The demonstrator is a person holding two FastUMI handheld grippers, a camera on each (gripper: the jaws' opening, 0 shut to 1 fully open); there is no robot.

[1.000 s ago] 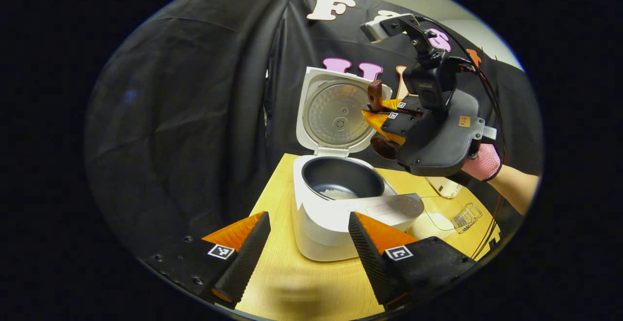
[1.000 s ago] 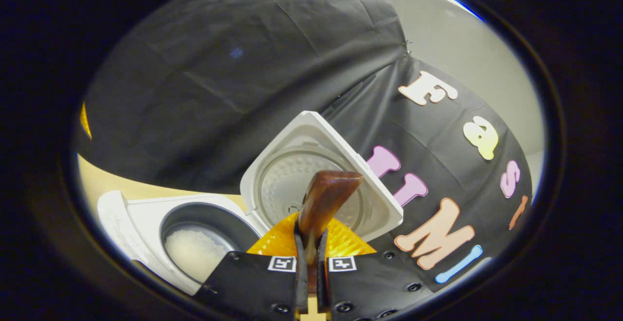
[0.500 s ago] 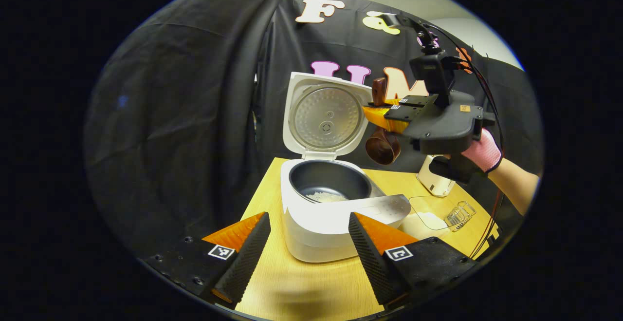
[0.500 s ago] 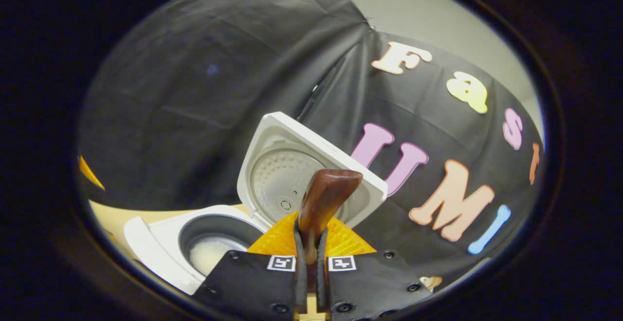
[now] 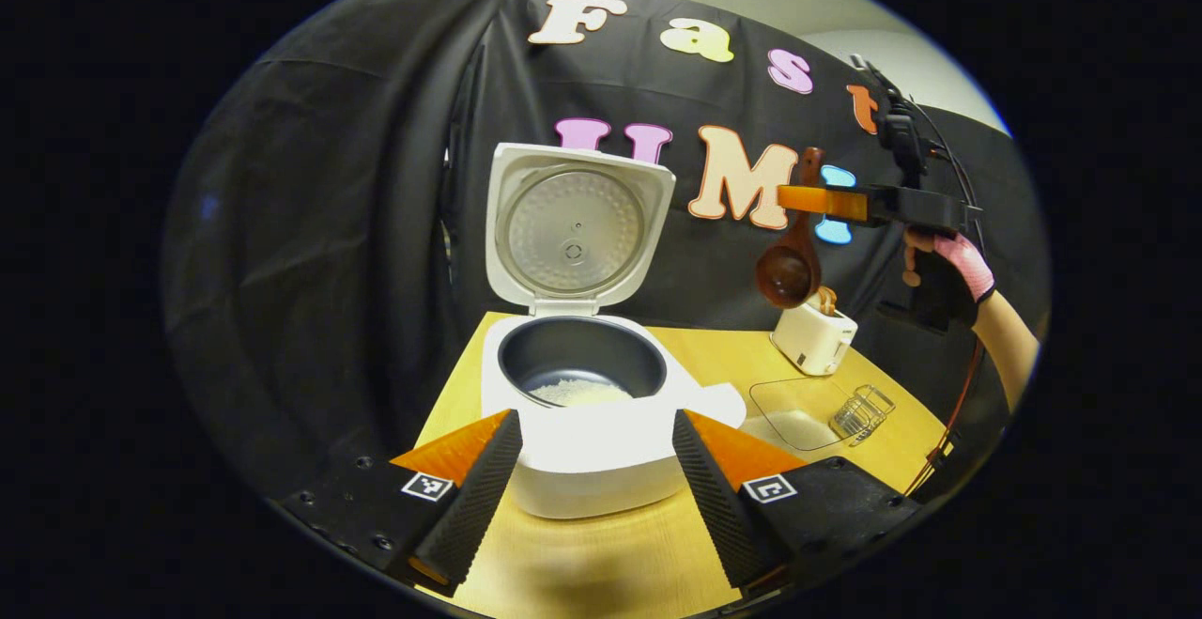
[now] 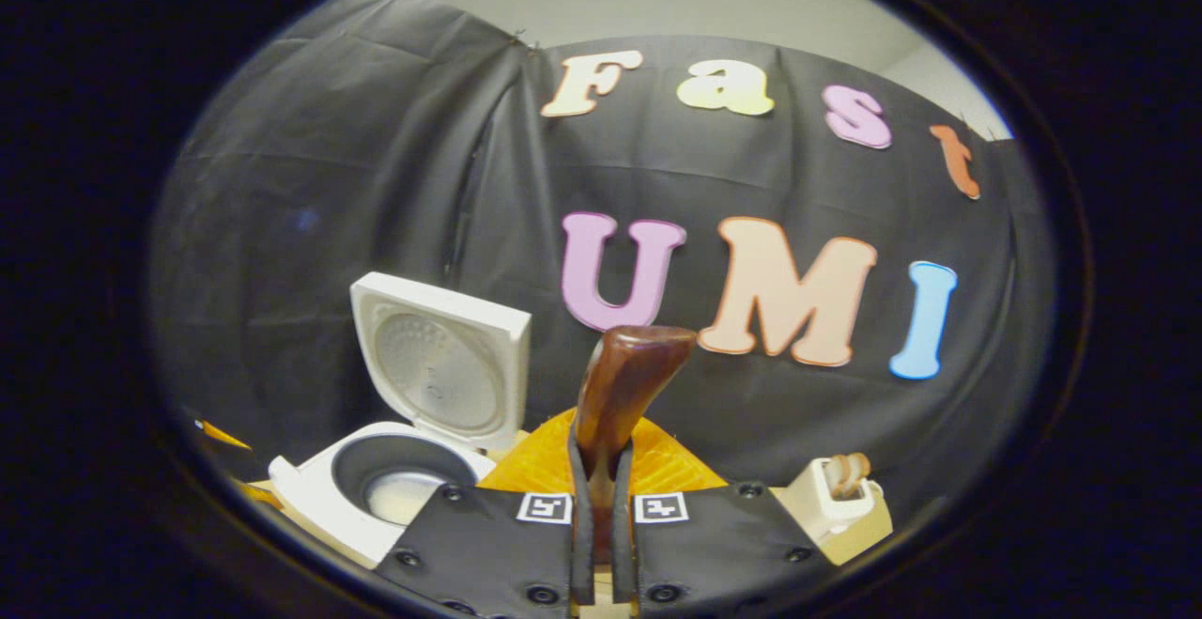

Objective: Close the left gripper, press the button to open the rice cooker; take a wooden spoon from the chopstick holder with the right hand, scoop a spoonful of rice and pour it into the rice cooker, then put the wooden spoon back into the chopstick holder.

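Wooden spoon clamped in right hand-held gripper, bowl down, hanging above the holder. Cooker open, rice in pot. Left hand-held gripper wide open, empty, near the cooker's front. Next: centre over the holder, descend plumb, release only once seated.

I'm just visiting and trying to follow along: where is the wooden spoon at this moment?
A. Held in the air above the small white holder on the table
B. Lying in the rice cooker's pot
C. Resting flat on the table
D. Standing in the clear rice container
A: in the left gripper view the right gripper clamps the wooden spoon, its bowl hanging just above the chopstick holder, well to the side of the open rice cooker.
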